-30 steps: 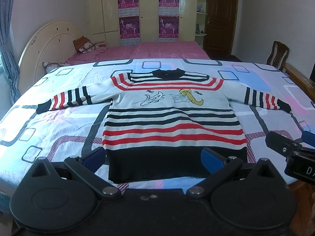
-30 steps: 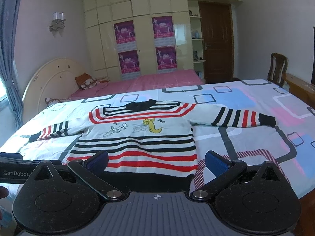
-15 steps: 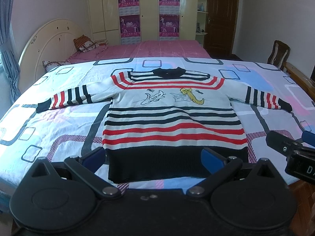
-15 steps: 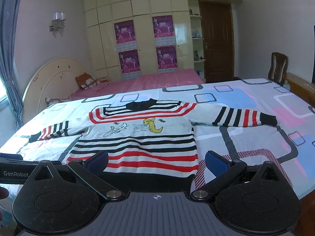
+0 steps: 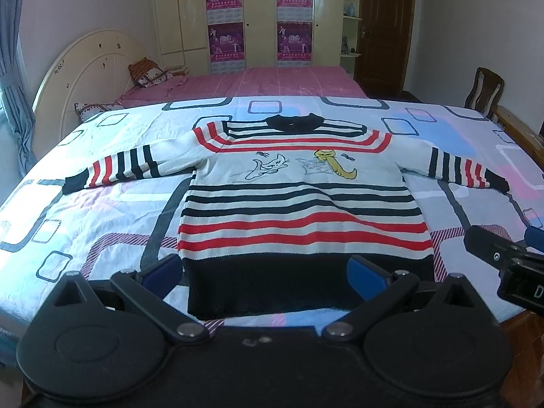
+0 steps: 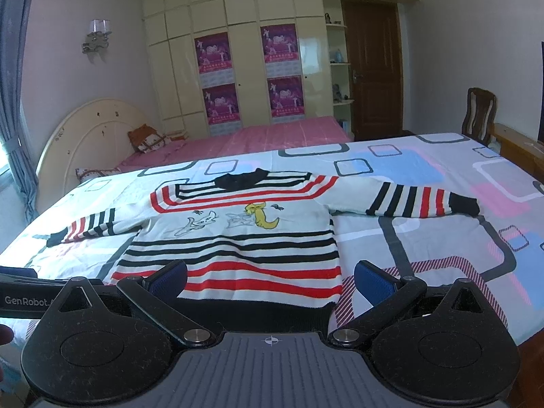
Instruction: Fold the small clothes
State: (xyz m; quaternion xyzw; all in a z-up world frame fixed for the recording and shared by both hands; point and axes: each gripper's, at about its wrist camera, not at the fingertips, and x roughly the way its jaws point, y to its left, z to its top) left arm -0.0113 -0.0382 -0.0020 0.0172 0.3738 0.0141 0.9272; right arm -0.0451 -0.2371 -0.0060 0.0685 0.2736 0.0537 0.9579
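Left wrist shows sweater [image 5: 302, 200] hem; right hides it; both claws [image 5: 265, 273] [image 6: 270, 280] released.

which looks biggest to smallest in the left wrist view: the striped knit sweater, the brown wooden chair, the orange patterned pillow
1. Striped knit sweater, by far the largest.
2 and 3. Orange patterned pillow and brown wooden chair look about alike; both sit far from the camera, so I won't rank them.

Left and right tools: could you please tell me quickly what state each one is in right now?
Left tool: open, holding nothing, near the sweater hem.
Right tool: open, holding nothing, near the hem.
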